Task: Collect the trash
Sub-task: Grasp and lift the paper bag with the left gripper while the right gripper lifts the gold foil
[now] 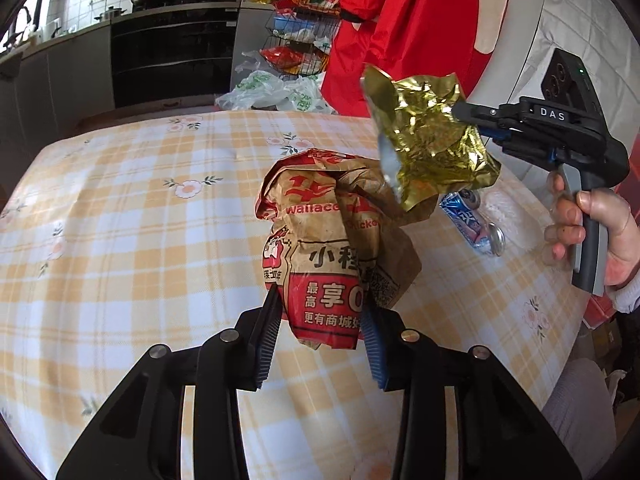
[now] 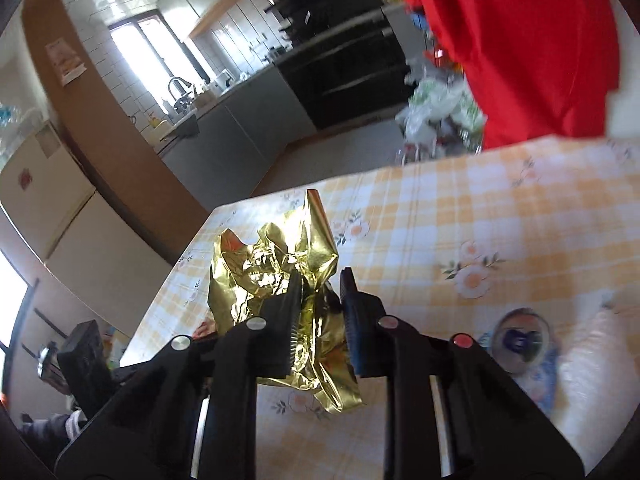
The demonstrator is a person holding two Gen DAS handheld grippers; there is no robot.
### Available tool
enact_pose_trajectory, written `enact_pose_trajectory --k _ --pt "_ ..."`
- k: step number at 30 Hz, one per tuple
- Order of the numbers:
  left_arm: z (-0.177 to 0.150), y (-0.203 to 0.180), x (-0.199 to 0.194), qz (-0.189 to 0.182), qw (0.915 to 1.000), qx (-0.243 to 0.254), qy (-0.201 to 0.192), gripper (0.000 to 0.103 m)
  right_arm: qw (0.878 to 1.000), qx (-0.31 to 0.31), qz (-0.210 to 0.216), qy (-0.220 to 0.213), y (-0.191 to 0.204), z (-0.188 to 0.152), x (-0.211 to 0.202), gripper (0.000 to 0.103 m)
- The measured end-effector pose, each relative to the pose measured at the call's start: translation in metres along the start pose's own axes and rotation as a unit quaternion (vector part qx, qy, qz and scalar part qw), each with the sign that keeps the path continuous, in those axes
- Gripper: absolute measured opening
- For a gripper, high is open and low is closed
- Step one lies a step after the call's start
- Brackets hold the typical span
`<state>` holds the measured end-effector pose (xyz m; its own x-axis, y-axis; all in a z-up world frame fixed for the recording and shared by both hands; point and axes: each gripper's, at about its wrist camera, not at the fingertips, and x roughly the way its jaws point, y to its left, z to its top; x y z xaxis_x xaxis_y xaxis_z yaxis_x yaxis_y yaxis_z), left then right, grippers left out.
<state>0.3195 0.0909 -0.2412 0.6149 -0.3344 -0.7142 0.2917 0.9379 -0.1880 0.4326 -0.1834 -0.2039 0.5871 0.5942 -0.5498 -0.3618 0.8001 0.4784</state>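
Observation:
My left gripper (image 1: 320,304) is shut on a crumpled brown and red fast-food paper bag (image 1: 328,240), which hangs above the checked tablecloth (image 1: 140,240). A crinkled gold foil wrapper (image 1: 428,140) is lifted off the table at the right, with my right gripper (image 1: 460,114) shut on it. In the right wrist view the gold foil wrapper (image 2: 276,276) fills the gap between the jaws of the right gripper (image 2: 320,284). A crushed blue drink can (image 1: 476,220) lies on the cloth at the right; the can (image 2: 520,344) shows blurred in the right wrist view.
A person in red clothing (image 1: 408,28) stands at the far edge of the table. Plastic bags (image 1: 276,94) and a wire rack of packets (image 1: 304,28) are behind the table. A white plastic piece (image 2: 600,364) lies near the can. Kitchen cabinets (image 1: 172,60) line the back.

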Motion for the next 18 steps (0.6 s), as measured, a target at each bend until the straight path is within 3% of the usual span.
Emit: enact_pose_trajectory --k 9,18 --pt "-0.024 -0.003 -0.083 0.034 0.9972 -0.039 -0.055 0.037 0.997 -0.058 -0.015 -0.040 0.032 -0.015 -0.076 0.023" --pt "-0.049 -0.035 -0.164 0.066 0.9889 -0.062 -0.118 0.038 0.993 -0.093 -0.039 -0.067 0.063 -0.044 -0.143 0.023"
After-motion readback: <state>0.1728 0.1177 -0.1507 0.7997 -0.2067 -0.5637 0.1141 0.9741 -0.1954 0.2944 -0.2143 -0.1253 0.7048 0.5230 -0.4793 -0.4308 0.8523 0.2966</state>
